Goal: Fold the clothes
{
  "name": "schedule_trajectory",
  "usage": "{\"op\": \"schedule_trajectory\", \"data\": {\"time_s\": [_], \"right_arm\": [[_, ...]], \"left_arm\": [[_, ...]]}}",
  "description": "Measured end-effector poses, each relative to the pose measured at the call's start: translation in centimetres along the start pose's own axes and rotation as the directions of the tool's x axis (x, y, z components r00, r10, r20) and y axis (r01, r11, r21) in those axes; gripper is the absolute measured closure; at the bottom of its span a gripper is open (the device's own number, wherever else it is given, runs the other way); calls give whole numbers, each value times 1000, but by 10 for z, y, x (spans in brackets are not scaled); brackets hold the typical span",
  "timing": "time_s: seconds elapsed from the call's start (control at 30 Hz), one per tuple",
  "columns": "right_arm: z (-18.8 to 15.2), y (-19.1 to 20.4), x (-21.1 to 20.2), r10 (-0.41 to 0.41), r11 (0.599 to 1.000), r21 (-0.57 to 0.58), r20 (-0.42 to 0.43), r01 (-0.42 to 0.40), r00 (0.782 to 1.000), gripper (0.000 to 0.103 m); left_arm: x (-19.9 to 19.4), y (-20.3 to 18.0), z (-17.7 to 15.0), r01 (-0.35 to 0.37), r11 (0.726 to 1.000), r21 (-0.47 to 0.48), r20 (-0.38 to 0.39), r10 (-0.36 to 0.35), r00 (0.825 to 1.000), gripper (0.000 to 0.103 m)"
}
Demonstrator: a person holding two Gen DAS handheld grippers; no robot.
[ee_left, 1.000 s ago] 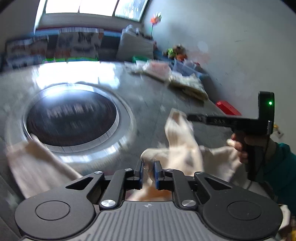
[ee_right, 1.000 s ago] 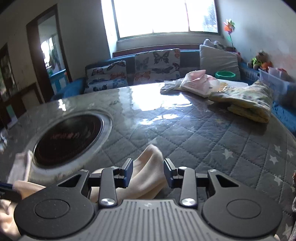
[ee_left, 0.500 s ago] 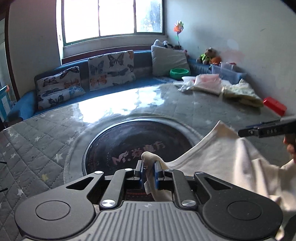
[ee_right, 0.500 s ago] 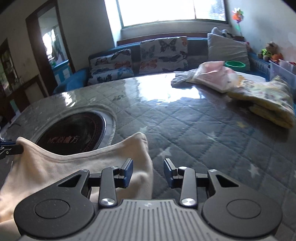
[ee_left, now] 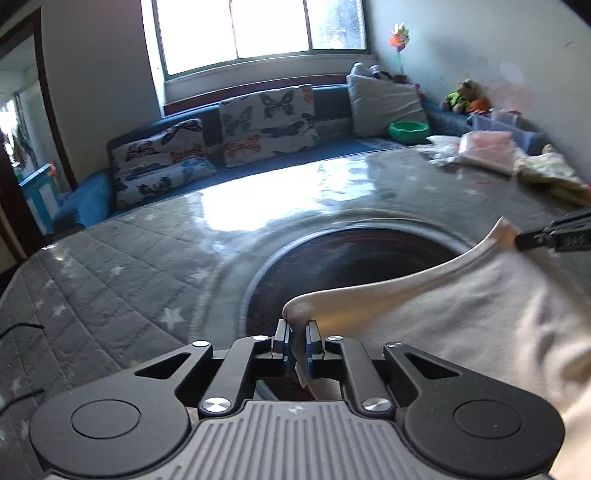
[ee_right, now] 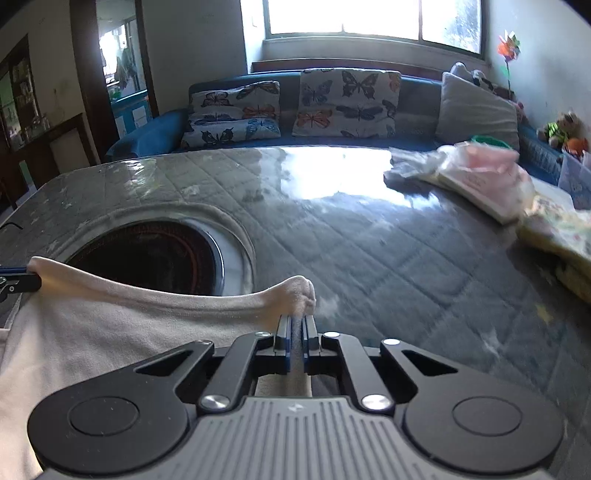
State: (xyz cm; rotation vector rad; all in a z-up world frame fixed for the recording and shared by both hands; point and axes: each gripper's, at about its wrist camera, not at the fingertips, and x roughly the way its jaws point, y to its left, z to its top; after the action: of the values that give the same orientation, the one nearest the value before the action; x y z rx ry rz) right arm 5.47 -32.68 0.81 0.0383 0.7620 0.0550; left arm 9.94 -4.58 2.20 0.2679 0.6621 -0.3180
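A: What lay around the cream garment (ee_left: 461,306)?

B: It hung stretched between the two claws above the quilted grey desk (ee_left: 122,266), over the near side of the round dark inset (ee_right: 147,254) in the desk top. The left claw (ee_left: 296,334) was clamped on one bunched corner, and the right claw (ee_right: 296,326) had just closed on the other corner, with cloth pinched between its pads.

A: Anything else on the desk?

B: At the far right sat a heap of pink and white cloth (ee_right: 476,173), and beside it a folded yellowish patterned piece (ee_right: 557,232). Behind the desk ran a blue sofa (ee_right: 147,136) with butterfly cushions (ee_right: 347,103), a grey cushion (ee_right: 476,110), a green bowl (ee_left: 408,130) and soft toys (ee_right: 561,131) under the window (ee_left: 258,29). A dark cord (ee_left: 22,328) crossed the desk's left edge.

A: What was in the way or hard to read?

B: The taut top hem covered the near rim of the inset, and each claw's body hid the cloth below it. The print inside the inset was smeared. The pile of cloth was blurred, so I couldn't tell separate garments. The garment ran off the frame edges in both views, so its full shape stayed unclear.
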Motion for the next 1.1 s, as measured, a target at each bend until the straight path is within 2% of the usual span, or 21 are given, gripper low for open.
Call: {"op": "schedule_trajectory", "data": {"time_s": [0.17, 0.3, 0.4, 0.47, 0.57, 0.6, 0.63, 0.67, 0.8, 0.93, 1.03, 1.1], "right_arm": [[27, 11, 13, -14, 1000, -12, 62, 15, 998, 99], [36, 14, 17, 9, 1000, -29, 62, -8, 998, 95], [30, 19, 7, 55, 995, -80, 46, -51, 997, 91], [21, 22, -4, 84, 990, -112, 30, -80, 996, 86], [3, 27, -24, 127, 980, -157, 0, -125, 992, 81], [-1, 28, -29, 136, 977, -164, -5, -135, 991, 80], [-9, 28, -39, 146, 975, -170, -8, -145, 989, 76], [-14, 28, -46, 153, 973, -172, -10, -152, 988, 70], [-45, 30, -82, 190, 960, -204, -20, -190, 982, 62], [-75, 37, -107, 196, 949, -246, -30, -197, 980, 53], [-93, 44, -122, 192, 945, -265, -25, -191, 981, 51], [-100, 44, -130, 186, 950, -253, -12, -183, 982, 48]], "left_arm": [[23, 18, 15, -91, 996, -23, 4, 91, 996, 95], [39, 30, 19, -92, 994, -59, -28, 91, 995, 94], [42, 38, 17, -76, 993, -88, -41, 73, 996, 91], [36, 41, 15, -84, 991, -100, -42, 80, 996, 82], [16, 54, 10, -57, 987, -151, -26, 54, 998, 76], [8, 60, 7, -54, 985, -166, -20, 51, 999, 71], [0, 63, 3, -51, 984, -171, -17, 49, 999, 69], [-8, 66, -2, -49, 984, -172, -15, 47, 999, 68], [-35, 68, -28, -24, 992, -127, -16, 22, 1000, 66], [-37, 58, -49, -35, 996, -86, -64, 30, 998, 66], [-34, 58, -54, -42, 993, -109, -71, 34, 997, 54], [-33, 57, -56, -42, 992, -119, -71, 34, 997, 53]]}}
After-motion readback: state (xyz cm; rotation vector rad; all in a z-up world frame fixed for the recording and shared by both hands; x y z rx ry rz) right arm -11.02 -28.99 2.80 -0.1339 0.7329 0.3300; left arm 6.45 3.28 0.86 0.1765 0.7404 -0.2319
